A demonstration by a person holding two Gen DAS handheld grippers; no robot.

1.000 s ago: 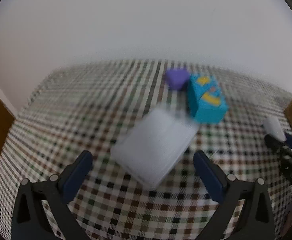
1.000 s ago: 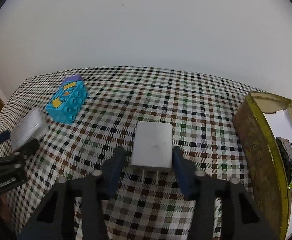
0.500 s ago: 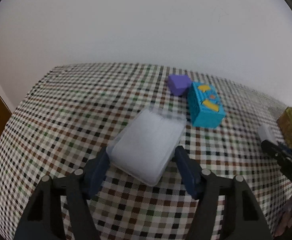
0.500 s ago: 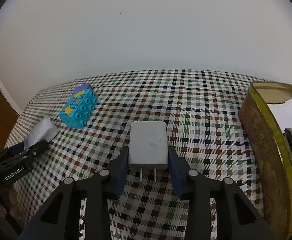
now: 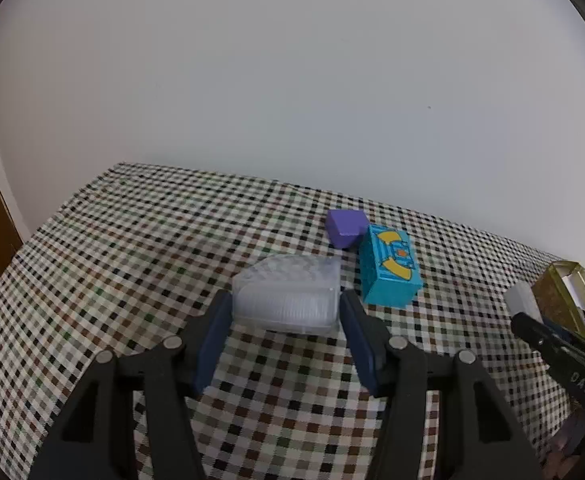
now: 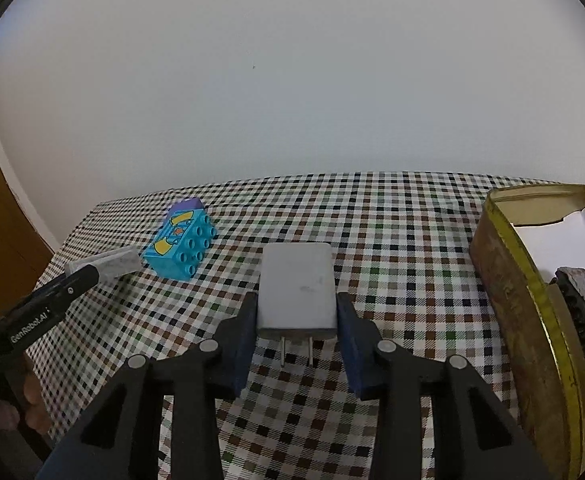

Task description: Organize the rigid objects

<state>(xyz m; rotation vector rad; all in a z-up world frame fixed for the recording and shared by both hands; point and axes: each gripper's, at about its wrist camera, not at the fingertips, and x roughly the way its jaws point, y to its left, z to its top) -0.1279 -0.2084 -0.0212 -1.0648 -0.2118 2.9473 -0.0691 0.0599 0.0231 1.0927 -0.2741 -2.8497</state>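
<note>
Gripping a clear plastic box (image 5: 288, 300) between its two blue pads, the left gripper (image 5: 286, 320) is seen clenched on the box's short sides, with the box raised and tilted above the checked tablecloth (image 5: 132, 248). In the left wrist view, a turquoise toy brick (image 5: 388, 268) is found at about 1 o'clock from the box, just beside it, its printed yellow-and-orange face turned upward. A purple block (image 5: 344, 228) is seen touching the brick's far corner, at 12 o'clock from the box. At 3 o'clock, near the frame edge, the other tool is visible with a white object at its tip, in front of a gold tin (image 5: 560, 292).

The right gripper (image 6: 296, 316) is shown closed on a white charger plug (image 6: 297, 286), both pads pressed against its sides and its two metal prongs pointed back toward the camera. In the right wrist view, the turquoise toy brick (image 6: 180, 248) is found at 10 o'clock from the plug, well apart, its studs facing the plug. The clear plastic box (image 6: 108, 264) is seen at 9 o'clock, held at the tip of the left gripper (image 6: 92, 276). The open gold tin (image 6: 532, 312) is placed at 3 o'clock, with white paper and a dark object inside.
</note>
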